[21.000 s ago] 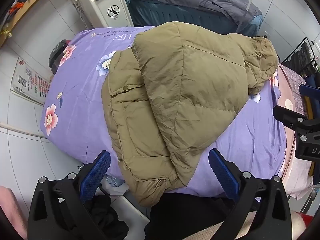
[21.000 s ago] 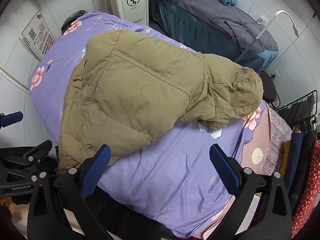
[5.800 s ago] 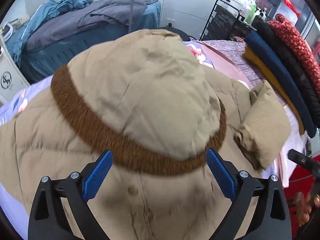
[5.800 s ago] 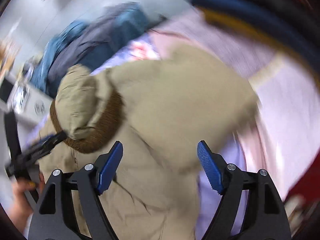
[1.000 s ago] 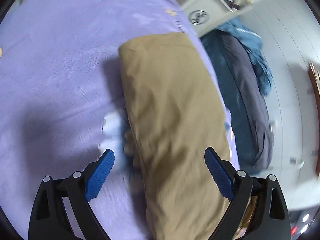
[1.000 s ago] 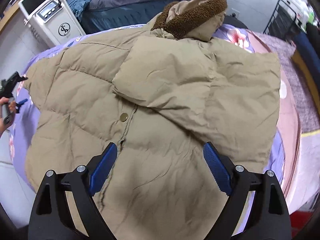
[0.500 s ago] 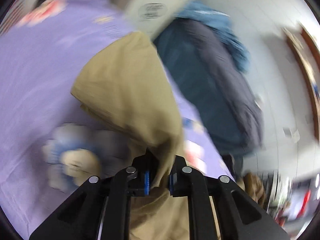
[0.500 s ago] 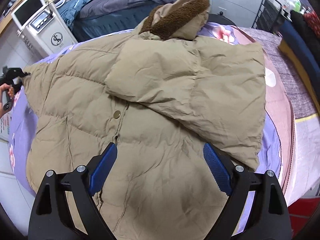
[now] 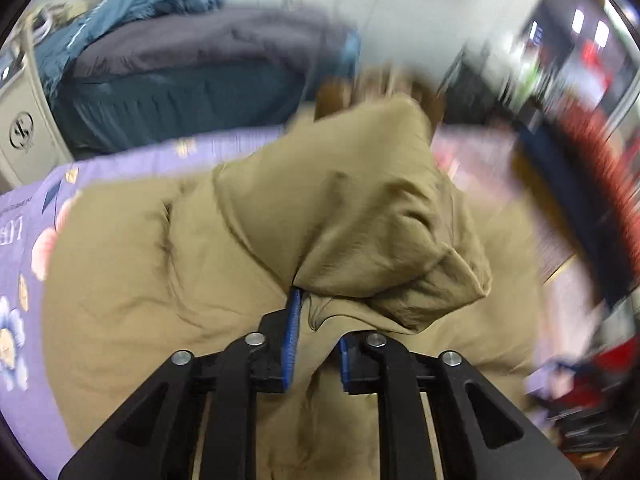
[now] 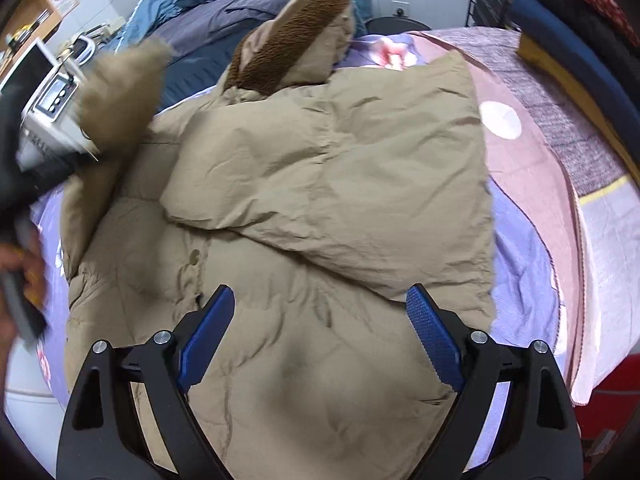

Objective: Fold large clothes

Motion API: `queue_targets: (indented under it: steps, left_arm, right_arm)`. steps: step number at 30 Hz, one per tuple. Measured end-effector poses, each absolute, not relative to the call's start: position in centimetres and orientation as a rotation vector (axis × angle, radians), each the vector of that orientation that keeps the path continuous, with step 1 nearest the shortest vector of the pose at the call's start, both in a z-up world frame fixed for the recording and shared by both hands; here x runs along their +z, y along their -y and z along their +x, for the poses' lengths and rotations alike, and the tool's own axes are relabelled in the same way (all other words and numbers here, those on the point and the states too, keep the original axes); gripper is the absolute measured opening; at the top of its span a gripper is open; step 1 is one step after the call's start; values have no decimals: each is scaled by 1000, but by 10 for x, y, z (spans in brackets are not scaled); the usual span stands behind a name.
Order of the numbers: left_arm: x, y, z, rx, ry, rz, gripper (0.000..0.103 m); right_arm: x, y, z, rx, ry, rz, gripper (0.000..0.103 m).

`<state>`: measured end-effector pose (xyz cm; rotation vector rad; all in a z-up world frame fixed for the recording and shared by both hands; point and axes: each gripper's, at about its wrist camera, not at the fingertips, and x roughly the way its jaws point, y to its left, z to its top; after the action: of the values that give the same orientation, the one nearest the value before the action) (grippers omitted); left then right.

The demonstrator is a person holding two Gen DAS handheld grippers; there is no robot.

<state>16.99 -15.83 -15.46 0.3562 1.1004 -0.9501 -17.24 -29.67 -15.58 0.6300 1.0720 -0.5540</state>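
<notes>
A tan padded jacket (image 10: 320, 200) lies front up on a bed with a purple flowered sheet (image 10: 524, 240). Its brown-lined hood (image 10: 296, 36) points to the far side, and one sleeve is folded across the chest. My left gripper (image 9: 316, 344) pinches the other sleeve (image 9: 360, 216) between its blue pads, with the jaws opening slightly. The sleeve hangs lifted over the jacket body (image 9: 140, 280). In the right wrist view that raised sleeve (image 10: 120, 92) is a blur at the left. My right gripper (image 10: 320, 296) hovers open over the jacket's lower front, holding nothing.
A second bed with dark blue and grey covers (image 9: 180, 72) stands behind. A white machine (image 10: 52, 92) is at the far left. A pink blanket (image 10: 540, 152) covers the bed's right end, below hanging clothes (image 10: 580, 20). A person's hand (image 10: 16, 272) shows at the left edge.
The left gripper closed on the sleeve, which lay flat on the sheet, then rolled and swung it up over the jacket body. The right gripper shifted slightly and stayed open.
</notes>
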Motion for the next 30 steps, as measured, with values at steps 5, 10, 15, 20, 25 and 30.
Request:
queue_targets:
  steps: [5,10,15,20,25,30]
  left_arm:
    - [-198,179,121,-869,-1043,691,60]
    - [-182,167,115,-916,-1137,606,81]
    - [-134,150,102,-963,-1080,450,94]
    - [-122,166,102,-963,-1050,483,94]
    - [-136,175,107,-936,-1053,532,94]
    - [-150,182,115,-911,-1077,572,94]
  right_arm:
    - [-162,305,-182,-573,-1078,667,87]
    - [-162,313,-178,-571,-1070,680,87]
    - [-150,317,-159,-557,-1037,616,87]
    - [-152,321,-130,-564,-1070,486,87]
    - [-186,329,-104,-599,-1174,431,87]
    - [-223,327,-80,-552,-1259,400,87]
